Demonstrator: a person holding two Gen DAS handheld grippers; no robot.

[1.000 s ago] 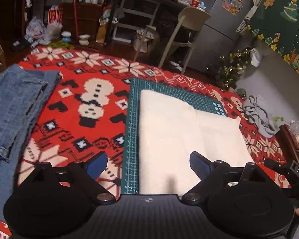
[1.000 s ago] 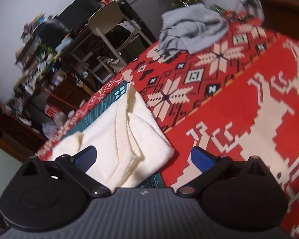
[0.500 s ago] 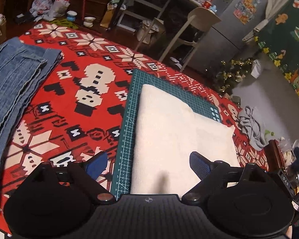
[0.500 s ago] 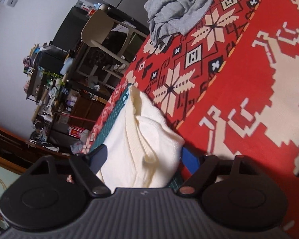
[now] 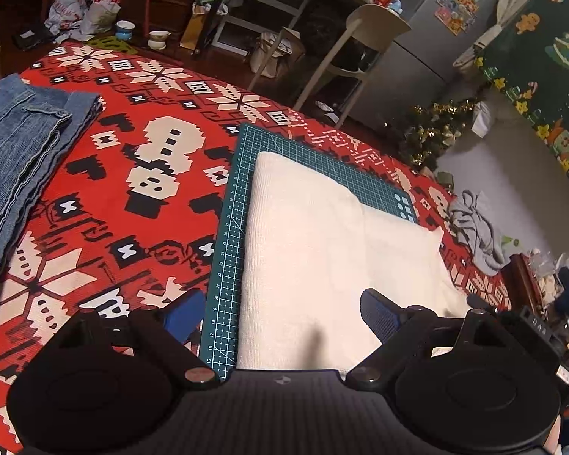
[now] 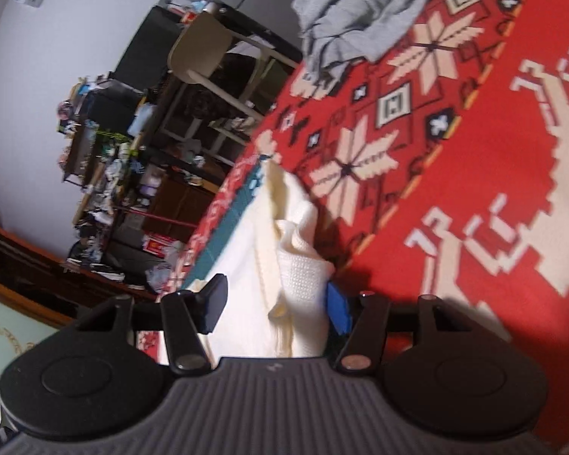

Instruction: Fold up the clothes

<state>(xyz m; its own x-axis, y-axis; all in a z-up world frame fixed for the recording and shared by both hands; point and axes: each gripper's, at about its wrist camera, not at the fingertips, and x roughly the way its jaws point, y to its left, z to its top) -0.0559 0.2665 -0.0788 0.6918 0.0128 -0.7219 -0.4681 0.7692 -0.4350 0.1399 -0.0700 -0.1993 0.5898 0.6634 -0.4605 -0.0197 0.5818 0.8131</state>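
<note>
A folded cream knit garment [image 5: 322, 246] lies on a green cutting mat [image 5: 227, 246] on the red patterned tablecloth [image 5: 113, 189]. My left gripper [image 5: 280, 314] is open above the garment's near edge, one fingertip over the tablecloth left of the mat and the other over the cream cloth. In the right wrist view, my right gripper [image 6: 277, 307] has its jaws closing around the garment's layered corner [image 6: 296, 265]. The blue pad [image 6: 337, 311] lies against the cloth. The black finger [image 6: 214, 303] stands at the cloth's other side.
Folded blue jeans [image 5: 15, 151] lie at the left of the table. A crumpled grey garment [image 6: 360, 11] sits near the far right edge. A pale chair [image 5: 364, 38], cluttered shelves and a fridge stand beyond the table.
The right gripper's jaws have drawn much closer together around the cream garment's corner, and it has moved in closer and rolled. The left gripper stays open, its view tilted slightly.
</note>
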